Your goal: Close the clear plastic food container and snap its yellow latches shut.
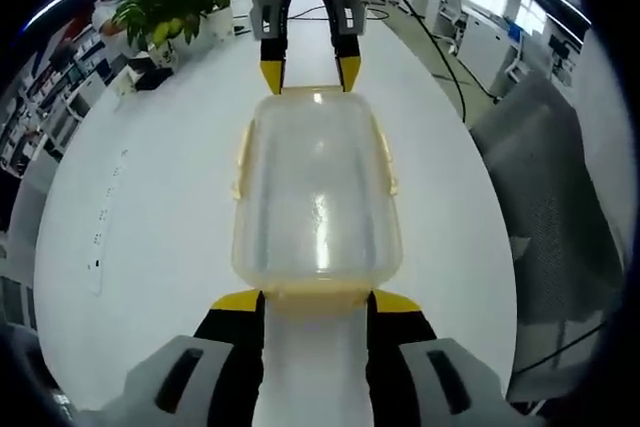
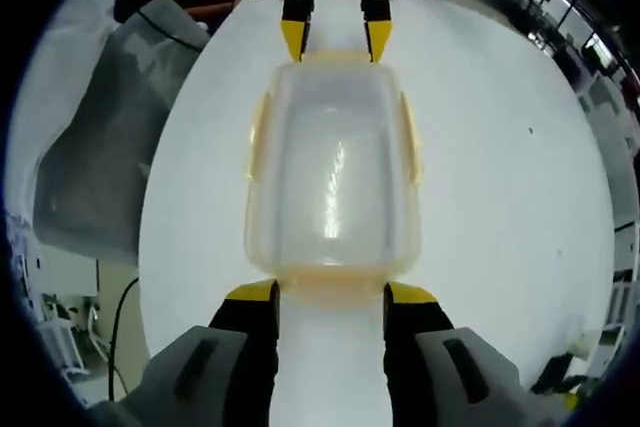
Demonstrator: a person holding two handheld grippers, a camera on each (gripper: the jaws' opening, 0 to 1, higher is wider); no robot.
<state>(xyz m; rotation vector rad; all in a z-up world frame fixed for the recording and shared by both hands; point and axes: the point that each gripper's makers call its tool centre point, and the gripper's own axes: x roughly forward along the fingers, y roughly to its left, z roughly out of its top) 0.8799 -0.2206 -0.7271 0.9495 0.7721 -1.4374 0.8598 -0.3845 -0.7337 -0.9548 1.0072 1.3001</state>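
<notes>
Clear container (image 1: 318, 192), lid on, sits mid-table (image 1: 150, 207) between my two grippers. My left gripper (image 1: 316, 300) is spread at its 6 o'clock end latch (image 1: 316, 297); my right gripper (image 1: 311, 72) is spread at 12 o'clock. I'd press both end latches squarely inward together so the box can't slide, then do the side latches (image 1: 386, 162).

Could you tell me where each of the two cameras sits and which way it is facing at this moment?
Left gripper view: rides on the left gripper, looking along its yellow-tipped jaws at one short end of the clear container on the white table; the right gripper faces it from the far end, by a potted plant.
Right gripper view: rides on the right gripper, looking at the opposite end; the left gripper faces it.
Shared: container, table, both grippers; the cameras face each other.
</notes>
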